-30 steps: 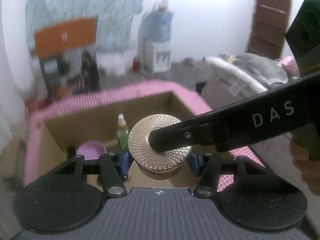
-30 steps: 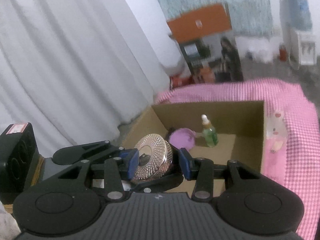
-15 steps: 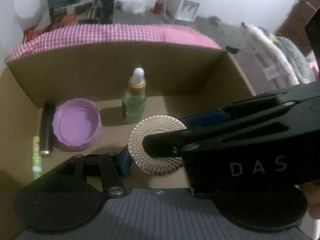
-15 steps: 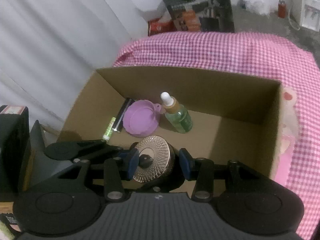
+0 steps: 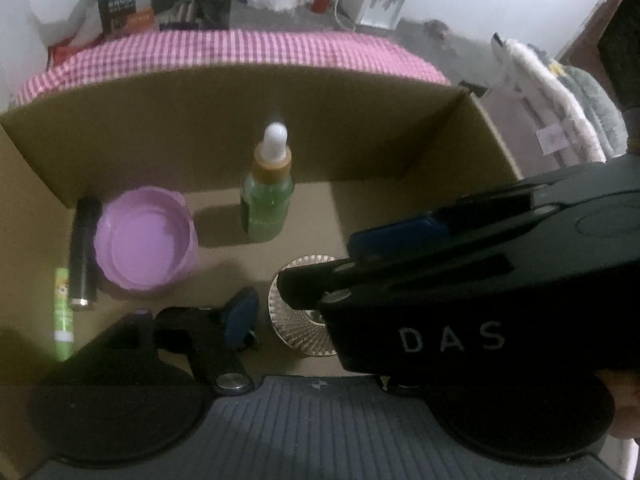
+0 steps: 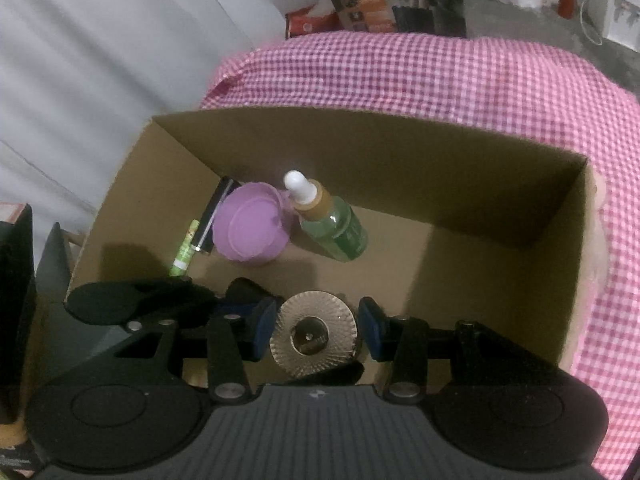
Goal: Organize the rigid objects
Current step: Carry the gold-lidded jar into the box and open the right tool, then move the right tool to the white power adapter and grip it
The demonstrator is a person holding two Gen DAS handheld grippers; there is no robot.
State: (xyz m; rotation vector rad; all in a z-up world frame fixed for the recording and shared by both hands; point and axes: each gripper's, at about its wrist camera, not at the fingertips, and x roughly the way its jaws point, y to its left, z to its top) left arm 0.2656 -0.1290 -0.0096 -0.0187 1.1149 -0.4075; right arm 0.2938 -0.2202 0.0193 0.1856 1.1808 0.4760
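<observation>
Cardboard box point(image 6: 460, 160) on pink checked cloth point(image 6: 440, 76)

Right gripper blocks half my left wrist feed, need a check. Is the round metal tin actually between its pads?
Observer: Yes. In the right wrist view the round metal tin sits face up between the right gripper pads, and both blue pads look to be touching its rim.
Operator: Room inside the box on the side I can't see?
Observer: Yes. The cardboard box floor on the tin's right, out to the side wall, has nothing on it.
</observation>
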